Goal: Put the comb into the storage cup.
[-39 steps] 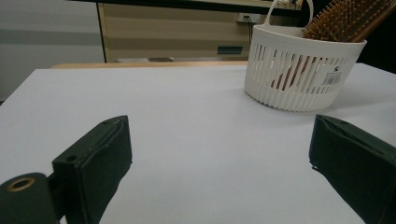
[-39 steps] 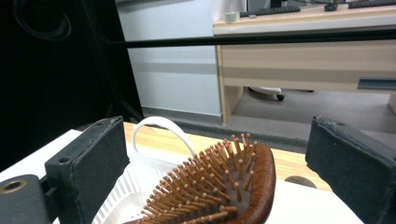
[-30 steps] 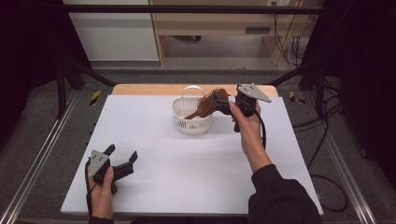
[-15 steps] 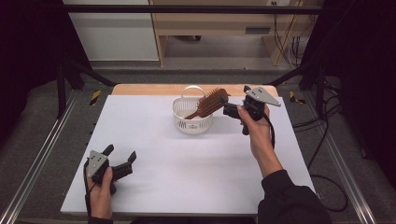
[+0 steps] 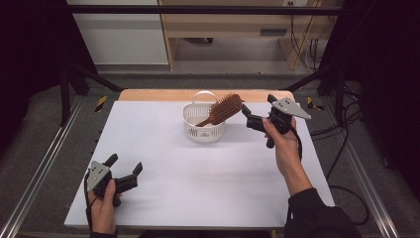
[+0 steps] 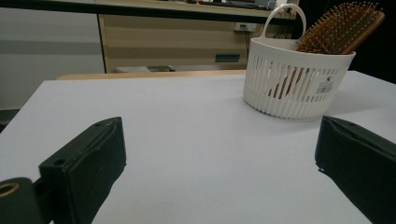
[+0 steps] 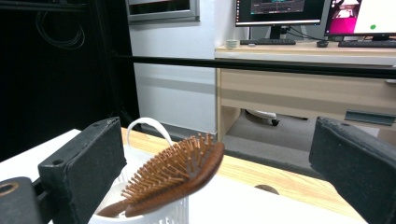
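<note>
Overhead, both the left gripper (image 5: 124,168) and right gripper (image 5: 249,115) gape empty; its own view shows monitors (image 7: 280,11).

The counter (image 5: 198,198) has a matte white top, smooth like paper or laminate, with bare light wood showing along its far edge. The basket (image 5: 204,130) near that far edge looks like glossy white plastic with slotted walls and a small paper sticker. The hairbrush (image 5: 223,110) leaning in it is reddish-brown wood with a slight sheen, bristles in the same wood tone. The left gripper (image 5: 124,171) and right gripper (image 5: 246,115) have matte black, slightly grainy pads, plus dull grey metal plates on top.
</note>
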`<state>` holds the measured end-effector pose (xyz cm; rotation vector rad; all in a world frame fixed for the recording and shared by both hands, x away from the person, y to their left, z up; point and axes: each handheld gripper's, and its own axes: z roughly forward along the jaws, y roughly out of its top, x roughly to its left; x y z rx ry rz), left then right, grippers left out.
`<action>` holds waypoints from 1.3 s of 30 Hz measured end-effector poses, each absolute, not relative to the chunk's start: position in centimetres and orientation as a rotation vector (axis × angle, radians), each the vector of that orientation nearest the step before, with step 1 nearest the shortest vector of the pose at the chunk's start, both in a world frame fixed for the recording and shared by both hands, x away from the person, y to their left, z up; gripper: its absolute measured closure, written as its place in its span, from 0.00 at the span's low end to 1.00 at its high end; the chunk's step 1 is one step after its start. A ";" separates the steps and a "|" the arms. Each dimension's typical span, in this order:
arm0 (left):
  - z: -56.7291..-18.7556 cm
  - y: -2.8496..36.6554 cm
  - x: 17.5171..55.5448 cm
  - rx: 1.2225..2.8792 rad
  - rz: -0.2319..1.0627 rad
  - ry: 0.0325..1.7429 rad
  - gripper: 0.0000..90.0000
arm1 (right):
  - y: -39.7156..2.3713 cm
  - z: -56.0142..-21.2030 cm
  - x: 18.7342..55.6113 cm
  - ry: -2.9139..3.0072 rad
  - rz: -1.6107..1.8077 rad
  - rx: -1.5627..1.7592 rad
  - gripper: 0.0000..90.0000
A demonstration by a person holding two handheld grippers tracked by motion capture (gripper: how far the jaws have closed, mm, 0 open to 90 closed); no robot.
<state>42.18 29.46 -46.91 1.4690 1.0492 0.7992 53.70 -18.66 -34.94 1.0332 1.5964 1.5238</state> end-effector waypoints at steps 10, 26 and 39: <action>-46.7 29.6 41.7 1.482 0.793 1.028 0.02 | -20.6 -35.3 52.3 1.574 1.540 1.042 0.04; -46.8 30.9 41.5 1.410 0.808 1.100 0.03 | -22.9 -35.7 49.9 1.571 1.541 1.039 0.04; -46.7 31.1 41.4 1.395 0.819 1.110 0.03 | -24.3 -36.8 48.2 1.567 1.600 1.077 0.03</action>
